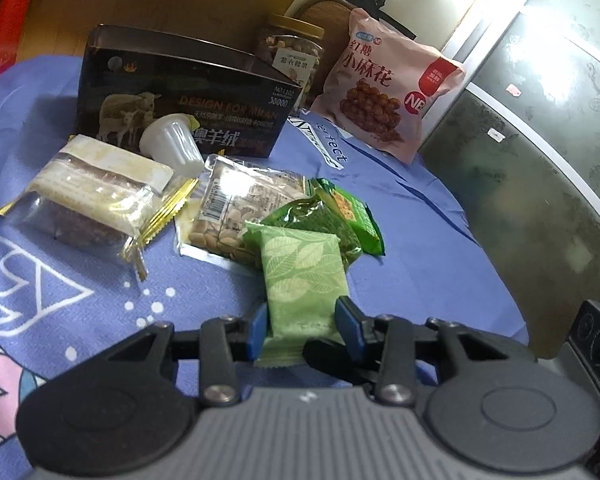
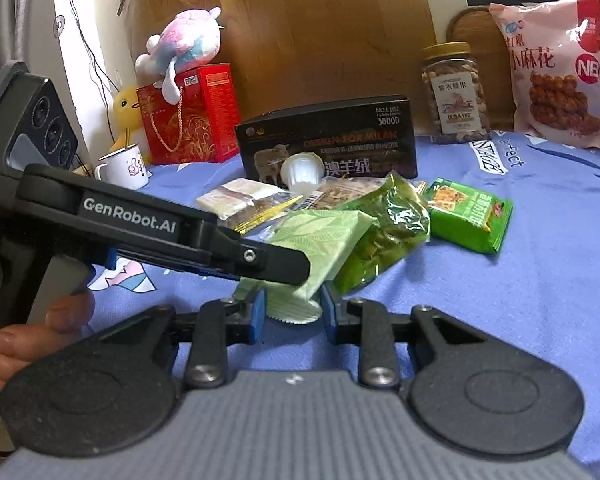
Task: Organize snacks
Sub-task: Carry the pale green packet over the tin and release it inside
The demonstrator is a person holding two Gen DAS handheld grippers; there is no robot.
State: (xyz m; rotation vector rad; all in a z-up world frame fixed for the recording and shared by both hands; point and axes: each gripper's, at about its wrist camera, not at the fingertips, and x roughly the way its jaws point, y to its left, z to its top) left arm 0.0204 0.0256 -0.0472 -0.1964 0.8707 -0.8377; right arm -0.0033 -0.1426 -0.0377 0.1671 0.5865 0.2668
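Note:
A pale green leaf-print packet [image 1: 302, 276] lies on the blue cloth [image 1: 420, 248], and both grippers are at its near end. My left gripper [image 1: 302, 326] has its blue pads touching the packet's two sides. My right gripper [image 2: 292, 309] straddles the packet's crimped end [image 2: 296, 312] with small gaps either side. The left gripper's finger [image 2: 260, 258] crosses over the packet [image 2: 320, 236] in the right wrist view. Behind lie a dark green bag [image 1: 320, 216], a bright green packet [image 1: 356, 212], a peanut pack [image 1: 236, 204], a cake pack [image 1: 88, 196] and a white jelly cup [image 1: 172, 144].
A black open box [image 1: 180, 92] stands behind the snacks. A nut jar [image 1: 292, 52] and a pink twist-snack bag [image 1: 384, 88] stand at the back. The right wrist view shows a red gift box [image 2: 188, 116], a plush toy [image 2: 188, 40] and a mug [image 2: 124, 166] at back left.

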